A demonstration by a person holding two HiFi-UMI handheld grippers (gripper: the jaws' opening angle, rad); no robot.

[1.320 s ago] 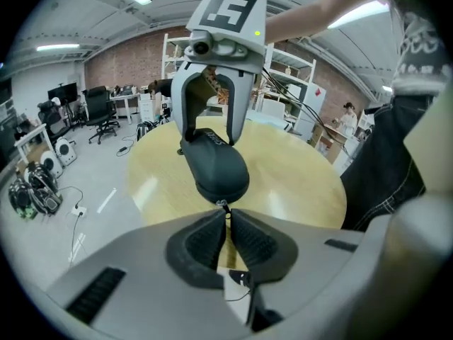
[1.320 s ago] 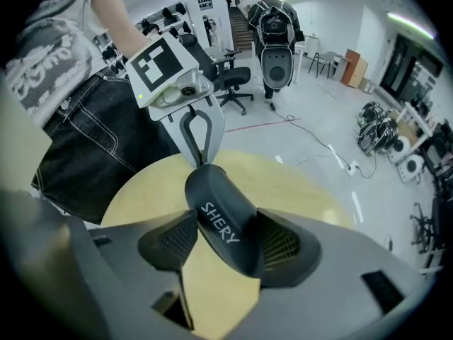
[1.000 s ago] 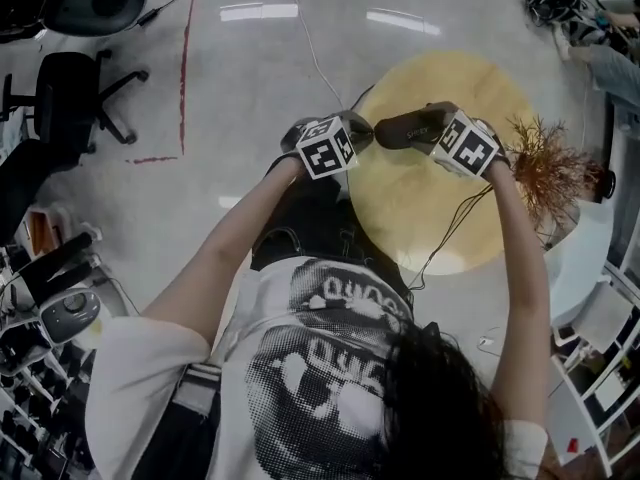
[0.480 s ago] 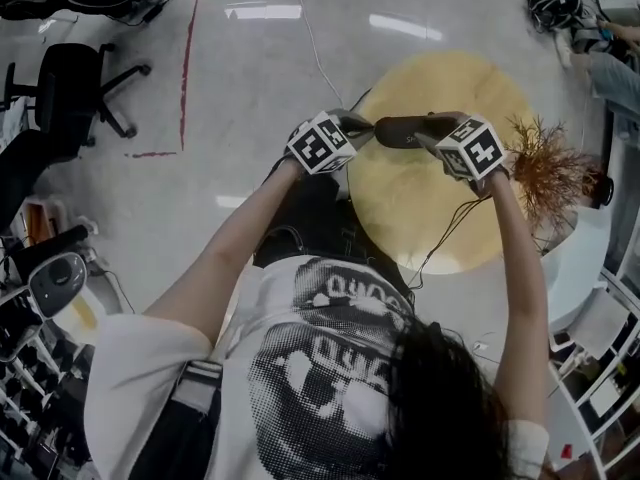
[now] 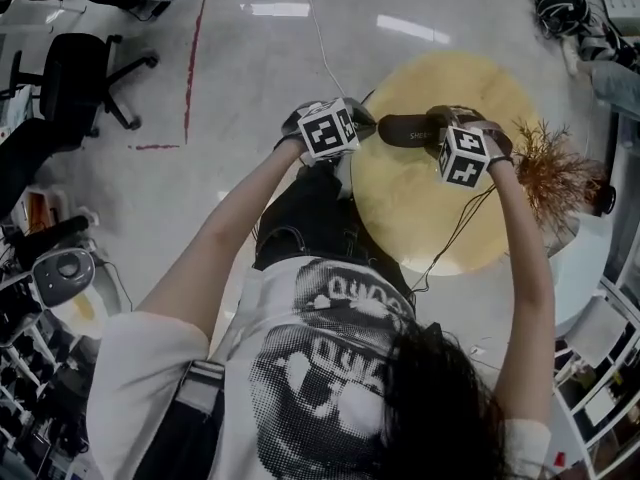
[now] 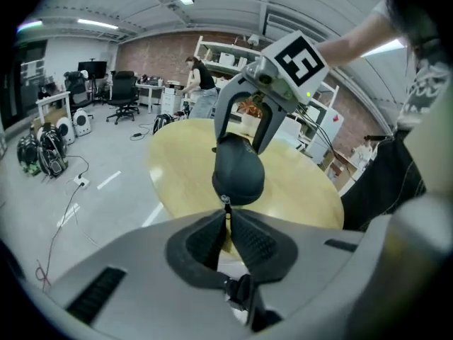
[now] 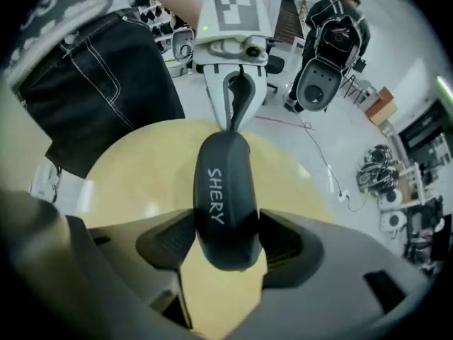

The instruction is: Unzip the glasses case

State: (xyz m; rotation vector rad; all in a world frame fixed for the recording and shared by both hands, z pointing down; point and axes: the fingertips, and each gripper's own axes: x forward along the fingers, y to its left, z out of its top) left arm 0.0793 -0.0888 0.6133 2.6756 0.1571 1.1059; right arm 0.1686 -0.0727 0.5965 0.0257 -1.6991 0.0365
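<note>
While looking steeply down from above the person's head, catches a dark glasses case (image 5: 410,130) held level over a round yellow table (image 5: 400,208) in the upper middle of the frame. Shows the left gripper (image 6: 227,218), low in its own view, with jaws pressed together on the small zip pull (image 6: 226,201) at the case's rounded end, mid-frame. Shows the right gripper (image 7: 226,239), low in its own view, pointing down with jaws set against both flanks of the case, lettered SHERY, and opening.
</note>
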